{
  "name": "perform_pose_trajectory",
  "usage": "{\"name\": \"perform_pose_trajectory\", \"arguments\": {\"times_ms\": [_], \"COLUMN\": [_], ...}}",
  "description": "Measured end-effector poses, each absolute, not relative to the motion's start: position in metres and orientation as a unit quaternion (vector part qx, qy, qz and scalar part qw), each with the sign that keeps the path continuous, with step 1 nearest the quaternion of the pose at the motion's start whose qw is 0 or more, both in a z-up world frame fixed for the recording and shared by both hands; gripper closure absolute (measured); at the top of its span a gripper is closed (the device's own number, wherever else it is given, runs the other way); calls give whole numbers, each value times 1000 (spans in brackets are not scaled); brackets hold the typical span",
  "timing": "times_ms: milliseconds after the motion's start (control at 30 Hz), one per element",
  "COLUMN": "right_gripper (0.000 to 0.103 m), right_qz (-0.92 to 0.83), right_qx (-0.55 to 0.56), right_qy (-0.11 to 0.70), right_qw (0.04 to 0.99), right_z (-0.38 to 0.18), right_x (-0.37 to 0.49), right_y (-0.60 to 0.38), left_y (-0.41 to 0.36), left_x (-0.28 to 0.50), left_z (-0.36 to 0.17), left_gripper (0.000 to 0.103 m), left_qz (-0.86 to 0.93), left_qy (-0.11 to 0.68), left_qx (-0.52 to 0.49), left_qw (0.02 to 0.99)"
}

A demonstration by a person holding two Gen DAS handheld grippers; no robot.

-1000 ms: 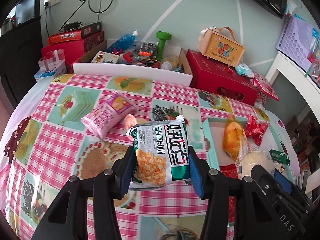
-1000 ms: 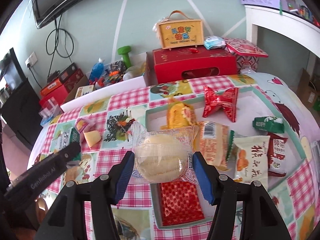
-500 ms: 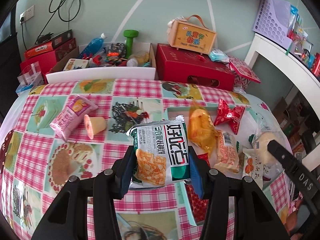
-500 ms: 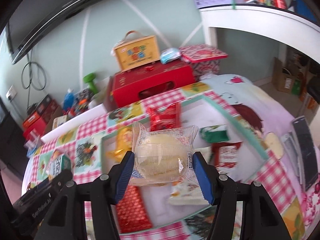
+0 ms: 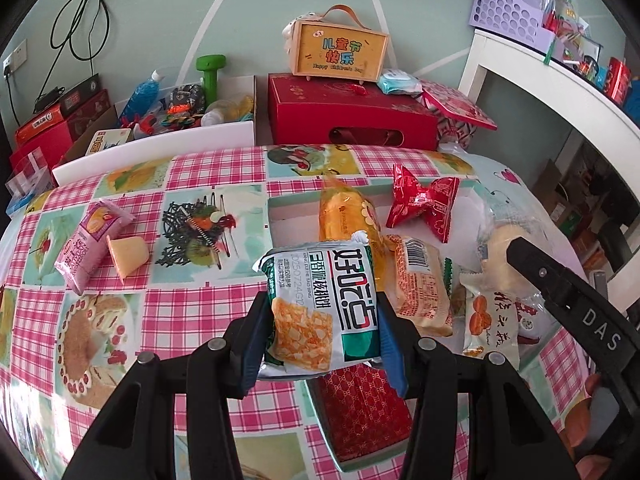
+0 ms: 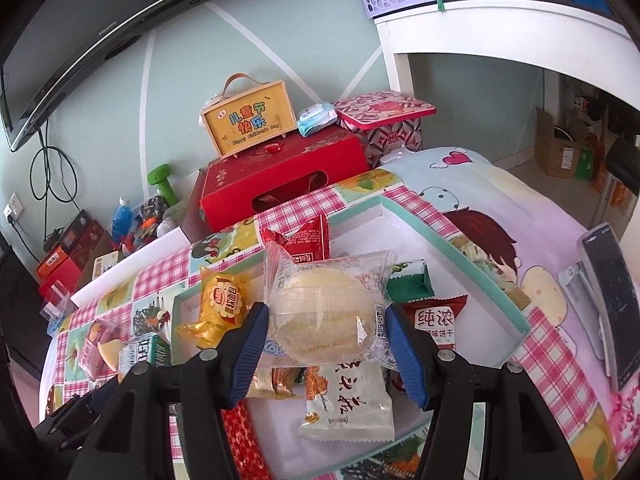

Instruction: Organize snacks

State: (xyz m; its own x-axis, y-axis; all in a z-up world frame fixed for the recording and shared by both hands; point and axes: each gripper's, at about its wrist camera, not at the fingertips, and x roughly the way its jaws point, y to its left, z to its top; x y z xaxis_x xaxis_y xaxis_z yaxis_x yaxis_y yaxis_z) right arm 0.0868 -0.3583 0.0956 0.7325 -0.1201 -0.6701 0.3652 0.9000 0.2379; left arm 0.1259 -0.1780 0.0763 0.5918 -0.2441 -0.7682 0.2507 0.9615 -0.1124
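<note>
Left gripper [image 5: 322,338] was clamped on a silver-green snack pack [image 5: 320,304] with biscuit artwork, upright, long axis vertical, print facing the camera, held above the tablecloth [image 5: 192,280] at the tray's [image 6: 460,240] near edge. Right gripper [image 6: 326,330] was clamped on a clear-wrapped pale bun [image 6: 326,312], long axis running sideways between the pads, above the tray's snacks.

left gripper [image 5: 320,322]: angled downward, blue pads clamped on a packet
right gripper [image 6: 325,322]: angled downward, pads clamped on a bun
</note>
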Motion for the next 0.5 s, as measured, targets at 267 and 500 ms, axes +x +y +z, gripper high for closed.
{"name": "perform_pose_trajectory", "arguments": {"times_ms": [267, 500], "right_gripper": [40, 40], "right_qz": [-137, -147], "right_qx": [167, 143], "right_qy": [344, 345], "right_qw": [914, 916], "right_z": [86, 84], "right_x": [97, 101], "right_y": [-355, -351], "left_y": [-182, -191], "left_x": [135, 137], "left_z": [62, 61], "left_gripper": [51, 51], "left_qz": [-132, -141], "left_qy": [439, 435], "left_qx": [12, 18], "left_qw": [889, 889]}}
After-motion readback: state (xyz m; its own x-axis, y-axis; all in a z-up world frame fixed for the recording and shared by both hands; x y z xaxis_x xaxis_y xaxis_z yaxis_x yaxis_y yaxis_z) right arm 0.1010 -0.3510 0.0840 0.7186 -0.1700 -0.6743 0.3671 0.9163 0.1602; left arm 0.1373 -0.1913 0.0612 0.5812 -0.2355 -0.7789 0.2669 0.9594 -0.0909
